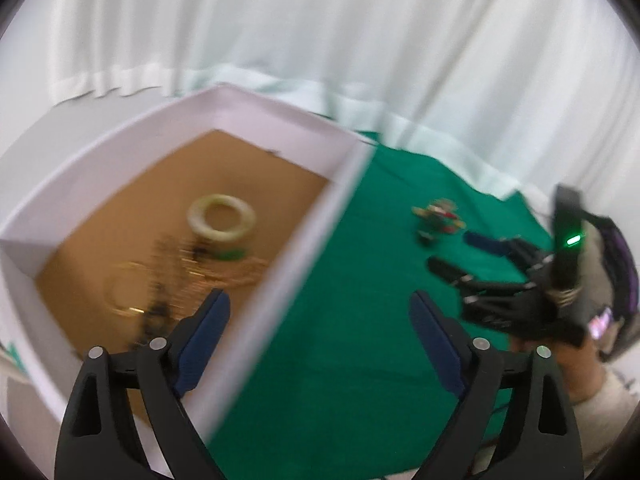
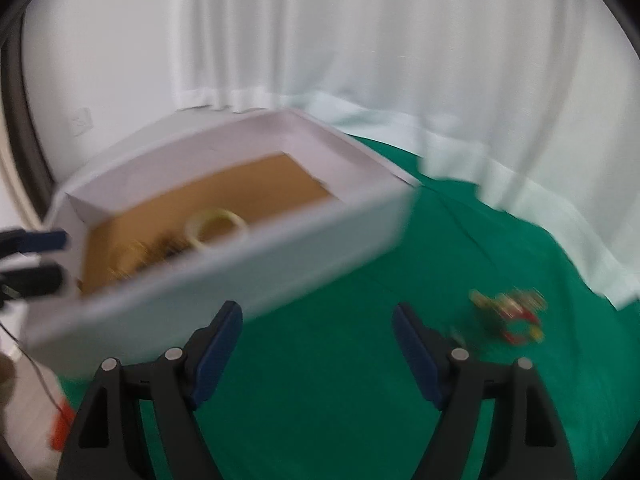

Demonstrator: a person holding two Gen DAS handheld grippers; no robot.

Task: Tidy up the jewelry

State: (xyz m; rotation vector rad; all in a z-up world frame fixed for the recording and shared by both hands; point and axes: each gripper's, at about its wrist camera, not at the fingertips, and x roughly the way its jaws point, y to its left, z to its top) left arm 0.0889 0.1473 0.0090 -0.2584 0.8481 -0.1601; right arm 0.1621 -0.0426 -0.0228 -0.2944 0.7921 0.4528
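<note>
A white box point(image 1: 280, 120) with a brown floor holds a pale jade bangle point(image 1: 221, 218), a thin gold bangle point(image 1: 124, 290) and a blurred heap of gold and dark chains point(image 1: 188, 264). The box point(image 2: 280, 240) and the bangle point(image 2: 216, 224) also show in the right wrist view. A multicoloured bead bracelet point(image 1: 438, 220) lies on the green cloth point(image 1: 340, 320), right of the box; it shows blurred in the right wrist view point(image 2: 508, 316). My left gripper point(image 1: 320, 320) is open and empty above the box's right wall. My right gripper point(image 2: 318, 332) is open and empty over the cloth, left of the bracelet; it also shows in the left wrist view point(image 1: 460, 252).
White curtains point(image 2: 400, 60) hang behind the table. The green cloth point(image 2: 320, 400) covers the table right of the box. A red object point(image 2: 62, 428) and a thin wire lie at the lower left of the right wrist view.
</note>
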